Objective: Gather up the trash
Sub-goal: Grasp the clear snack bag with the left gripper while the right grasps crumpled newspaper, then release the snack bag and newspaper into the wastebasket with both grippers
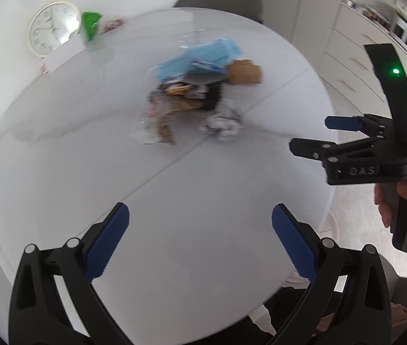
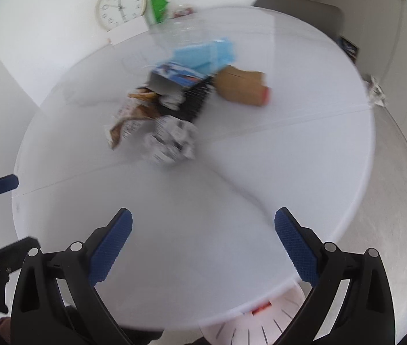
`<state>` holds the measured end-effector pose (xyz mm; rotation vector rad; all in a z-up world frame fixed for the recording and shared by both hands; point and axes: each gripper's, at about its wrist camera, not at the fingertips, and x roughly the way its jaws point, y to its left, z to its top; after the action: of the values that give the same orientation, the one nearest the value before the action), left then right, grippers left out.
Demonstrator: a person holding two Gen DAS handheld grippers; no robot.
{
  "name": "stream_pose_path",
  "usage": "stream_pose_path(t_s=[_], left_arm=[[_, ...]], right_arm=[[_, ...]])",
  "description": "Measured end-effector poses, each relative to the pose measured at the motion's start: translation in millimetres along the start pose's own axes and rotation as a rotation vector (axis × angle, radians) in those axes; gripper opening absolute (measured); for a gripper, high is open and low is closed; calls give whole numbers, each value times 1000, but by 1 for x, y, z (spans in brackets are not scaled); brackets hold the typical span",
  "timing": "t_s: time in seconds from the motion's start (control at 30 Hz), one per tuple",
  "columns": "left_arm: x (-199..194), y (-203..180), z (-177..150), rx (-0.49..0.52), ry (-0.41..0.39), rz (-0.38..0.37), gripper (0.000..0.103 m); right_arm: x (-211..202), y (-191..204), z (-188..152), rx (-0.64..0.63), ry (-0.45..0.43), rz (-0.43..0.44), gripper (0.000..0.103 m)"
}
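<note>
Both grippers (image 1: 200, 241) (image 2: 203, 244) gape wide, empty, over round glossy table (image 1: 174, 201); crumpled trash (image 2: 174, 141) mid-table; right view alone shows slatted bin (image 2: 261, 325).

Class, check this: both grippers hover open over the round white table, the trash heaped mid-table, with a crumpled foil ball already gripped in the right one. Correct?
Not quite. The right gripper holds nothing; the right wrist view shows the foil ball lying on the table beside the trash heap. The left gripper is open too.
</note>
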<state>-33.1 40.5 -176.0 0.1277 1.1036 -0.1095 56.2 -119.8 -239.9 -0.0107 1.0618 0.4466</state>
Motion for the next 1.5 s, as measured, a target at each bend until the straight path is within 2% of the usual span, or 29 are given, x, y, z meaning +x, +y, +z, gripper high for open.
stream_pose_path(t_s=[0.2, 0.33, 0.37, 0.4, 0.43, 0.47, 0.6, 0.77, 0.9, 0.93, 0.97, 1.13, 1.23, 1.5], left_arm=[[18, 44, 9, -36, 14, 17, 95], [40, 64, 26, -14, 21, -3, 95], [46, 70, 30, -8, 25, -15, 95], [54, 74, 36, 1, 28, -31, 95], [61, 79, 41, 12, 30, -43, 95], [68, 80, 48, 24, 31, -57, 95], [101, 83, 75, 81, 28, -106, 95], [148, 80, 107, 149, 56, -164, 95], [175, 76, 120, 203, 73, -185, 95], [177, 76, 121, 212, 71, -196, 92], [178, 76, 121, 219, 68, -205, 78], [168, 83, 112, 196, 67, -251, 56], [153, 85, 99, 175, 54, -252, 51], [89, 78, 51, 78, 26, -231, 50]], right_arm=[[67, 36, 48, -43, 43, -10, 99], [96, 36, 58, -19, 68, -57, 96], [99, 35, 59, -13, 69, -67, 83], [101, 32, 60, -7, 74, -70, 74], [103, 30, 61, 6, 92, -58, 58], [103, 26, 61, 22, 106, -53, 55], [88, 17, 54, 42, 108, -74, 52], [41, 0, 33, 111, 82, -83, 52], [5, -10, 14, 157, 62, -109, 52], [-5, -12, 8, 178, 57, -110, 53], [-11, -14, 3, 192, 53, -109, 53], [-29, -15, -9, 249, 30, -79, 53], [-32, -11, -13, 252, 25, -63, 53], [-45, -12, -31, 250, 24, -17, 53]])
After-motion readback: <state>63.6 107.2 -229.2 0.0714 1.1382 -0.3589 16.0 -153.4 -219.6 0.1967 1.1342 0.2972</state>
